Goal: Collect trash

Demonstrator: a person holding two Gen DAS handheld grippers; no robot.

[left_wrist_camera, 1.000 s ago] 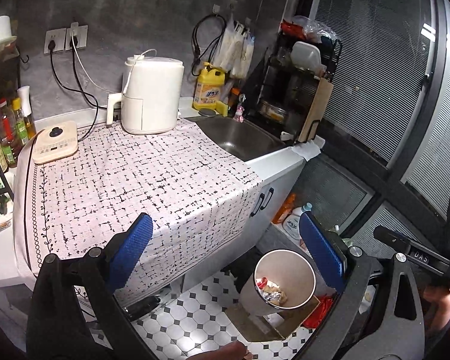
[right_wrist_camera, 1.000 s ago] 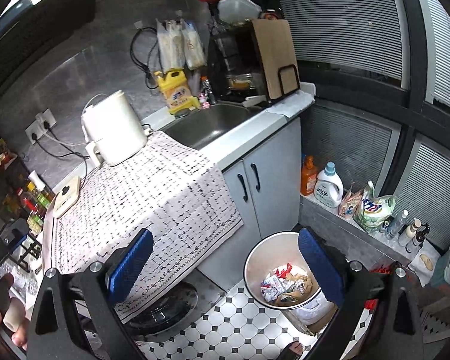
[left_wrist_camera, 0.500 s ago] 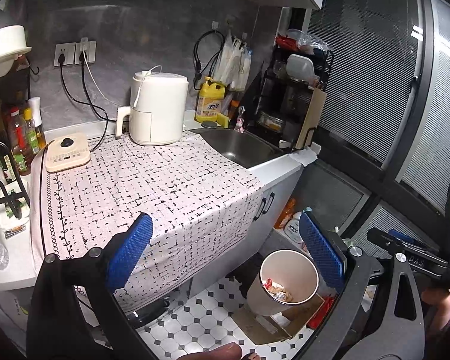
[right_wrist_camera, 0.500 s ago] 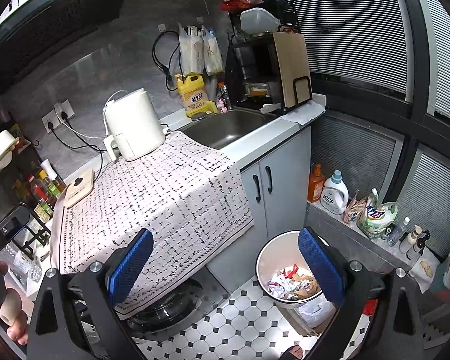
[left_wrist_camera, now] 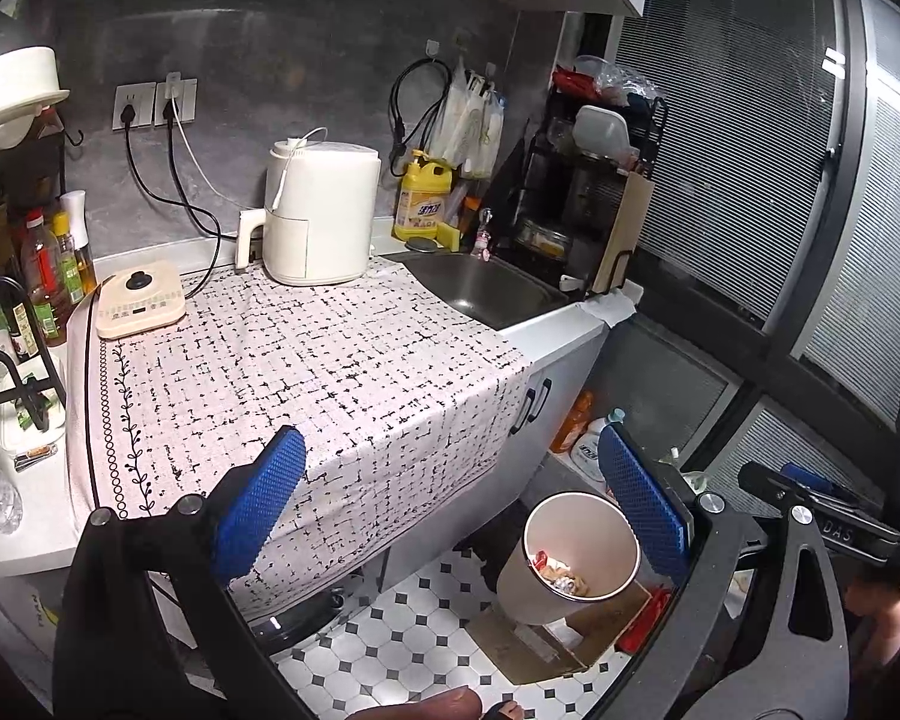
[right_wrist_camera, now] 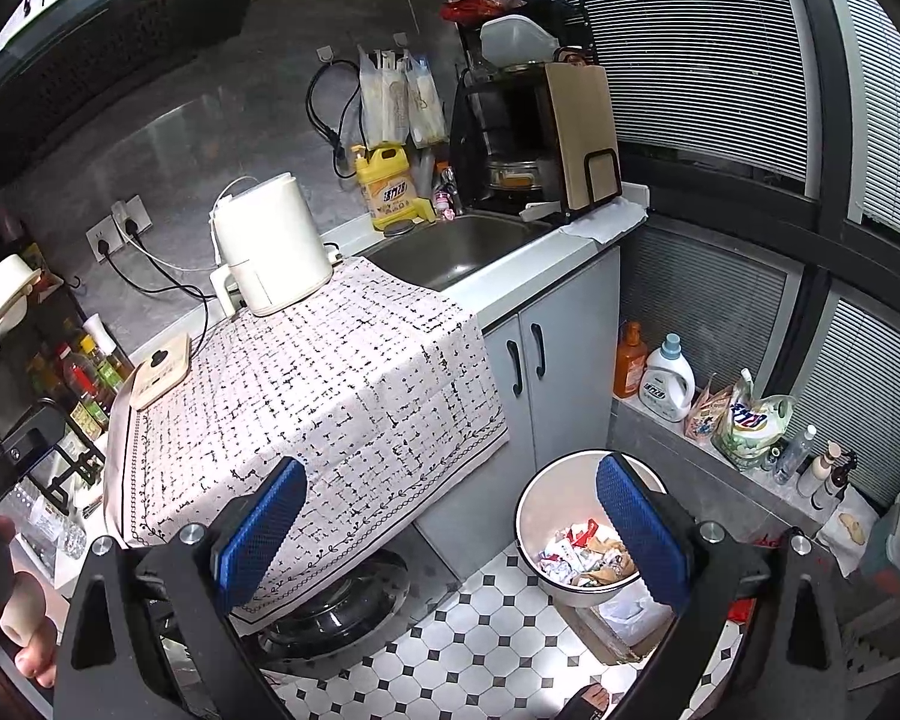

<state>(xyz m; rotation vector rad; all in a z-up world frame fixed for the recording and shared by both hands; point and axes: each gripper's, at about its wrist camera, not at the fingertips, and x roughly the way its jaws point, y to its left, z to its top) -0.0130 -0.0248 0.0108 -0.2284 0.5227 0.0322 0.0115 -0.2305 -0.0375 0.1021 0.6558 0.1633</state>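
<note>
We hold both grippers raised above the kitchen floor, facing the counter. The left gripper [left_wrist_camera: 450,510] has its blue pads spread wide with nothing between them. The right gripper [right_wrist_camera: 450,528] is likewise spread wide and grips nothing.

The task's trash sits in the trash bin [right_wrist_camera: 531,516], at lower right of the right wrist view, on the tiled floor just beside the grey cabinet [right_wrist_camera: 561,360]. Crumpled wrappers [right_wrist_camera: 576,552] cover its bottom. In the left wrist view the same bin [left_wrist_camera: 576,525] appears at lower right, with a flattened cardboard box [left_wrist_camera: 546,639] under it.

The patterned cloth [left_wrist_camera: 306,372] over the counter fills the centre of the left wrist view. We see no loose trash on it; only the white appliance [left_wrist_camera: 318,216] and the small cream device [left_wrist_camera: 141,300] stand there, both toward the upper left of the cloth. The sink [left_wrist_camera: 486,291] at centre right looks bare as far as we can tell.

We judge the step in hand to be a survey: both grippers are free, and the collecting on the counter appears finished or nearly so.

The next move calls for locating any remaining piece. Candidates are the cluttered strip at the far left edge of the left wrist view, beside the bottles [left_wrist_camera: 51,276], and the floor around the bin. Items there are too small to identify. If a piece is found, we bring one gripper down over it with the jaws wide, close, and carry it to the bin.
</note>
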